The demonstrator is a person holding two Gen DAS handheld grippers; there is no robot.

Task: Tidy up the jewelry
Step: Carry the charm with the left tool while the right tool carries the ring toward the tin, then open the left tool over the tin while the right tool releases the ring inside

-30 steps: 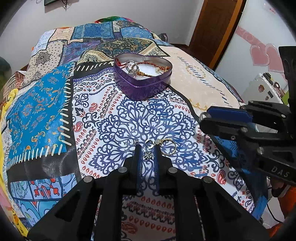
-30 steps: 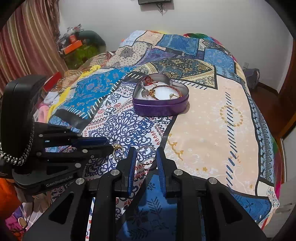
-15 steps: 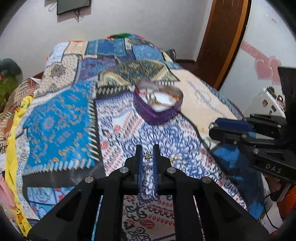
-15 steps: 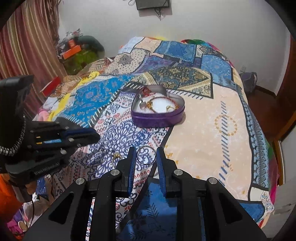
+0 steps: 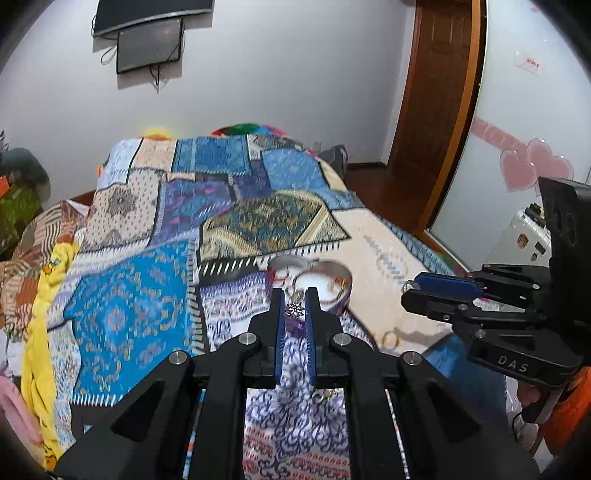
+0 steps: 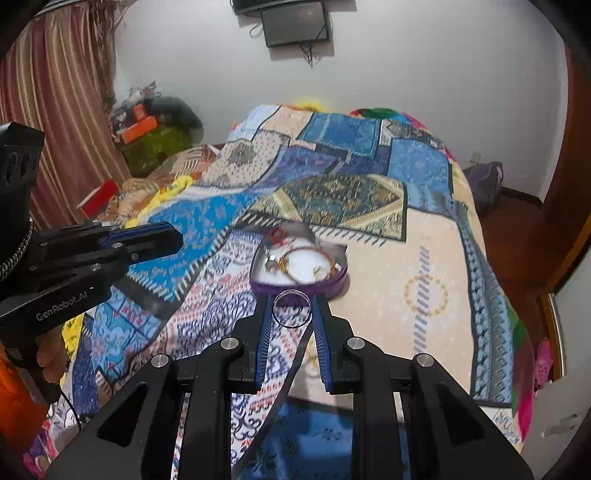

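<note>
Closest, in the left wrist view, the left gripper, fingers pinching a tiny silver star-shaped charm near the tips. In the right wrist view, the right gripper, fingers pinching a thin silver ring-shaped hoop, held up on its edge. Both pieces up in the air, not touching the bed. Below and between the two grippers, a small gold ring lying on the colourful patchwork bed cover. A little farther on, the purple heart-shaped tin box, open, sitting near the middle of the bed. Inside it, on a white lining, a red and gold bracelet and some other small shiny bits, too blurry to name. Farthest back, a white wall with a dark flat screen. Looks like the carrying step: two pieces picked up, on the way to the box. Next, probably: bring each gripper over the open box, low and slow, then spread the fingers so the piece drops on the lining and not over the edge. After that, likely the gold ring.
</note>
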